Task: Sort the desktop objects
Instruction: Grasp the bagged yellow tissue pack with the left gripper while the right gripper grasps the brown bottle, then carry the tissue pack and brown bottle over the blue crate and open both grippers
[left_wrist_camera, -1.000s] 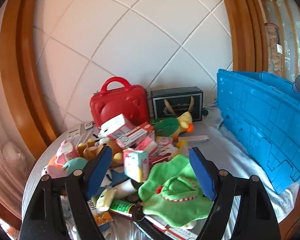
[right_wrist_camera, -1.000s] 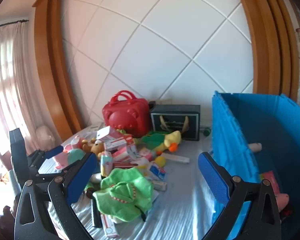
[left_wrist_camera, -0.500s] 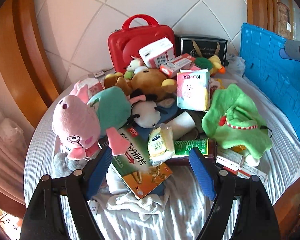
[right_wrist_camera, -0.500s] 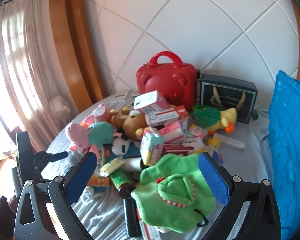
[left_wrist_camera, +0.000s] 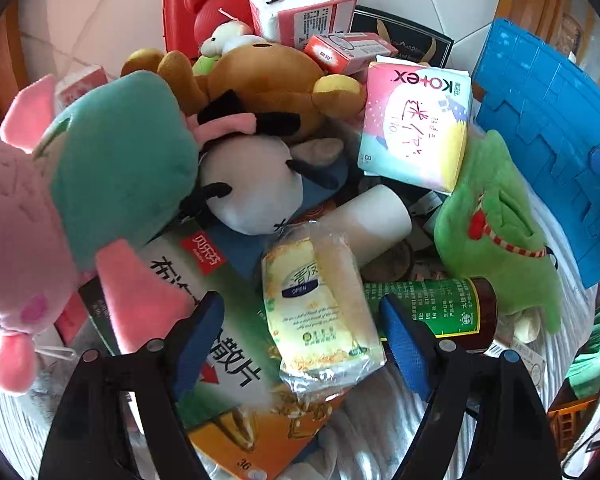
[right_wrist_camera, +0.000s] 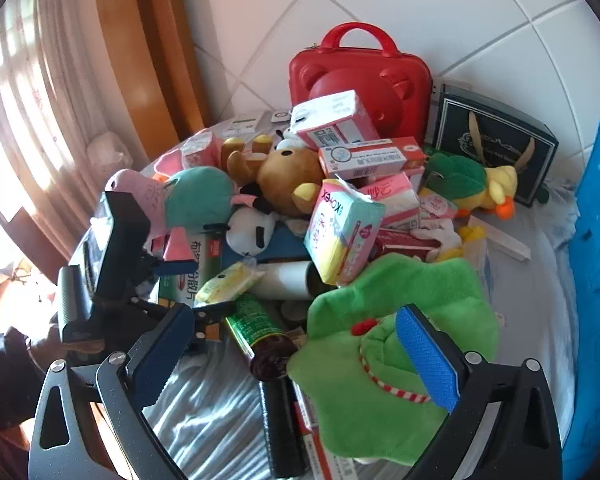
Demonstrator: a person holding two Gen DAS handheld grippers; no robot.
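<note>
Reaching into the pile, the left tongs [left_wrist_camera: 302, 334] are spread wide around a yellow pack of wet wipes [left_wrist_camera: 320, 300], one blue pad on each side, not squeezing it. The pack lies on a green and orange medicine box [left_wrist_camera: 228, 364], beside a green-label brown bottle [left_wrist_camera: 432, 310]. The right tongs [right_wrist_camera: 296, 354] are wide too, over a green plush toy [right_wrist_camera: 400, 320]. A blue crate [left_wrist_camera: 552, 128] stands to the right.

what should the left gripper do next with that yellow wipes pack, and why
Probably ease the left gripper a little further forward, then close. Its jaws are open and already straddle the yellow wipes pack, which lies loose on top of the green medicine box, but only the pack's near end is between the pads.
</note>
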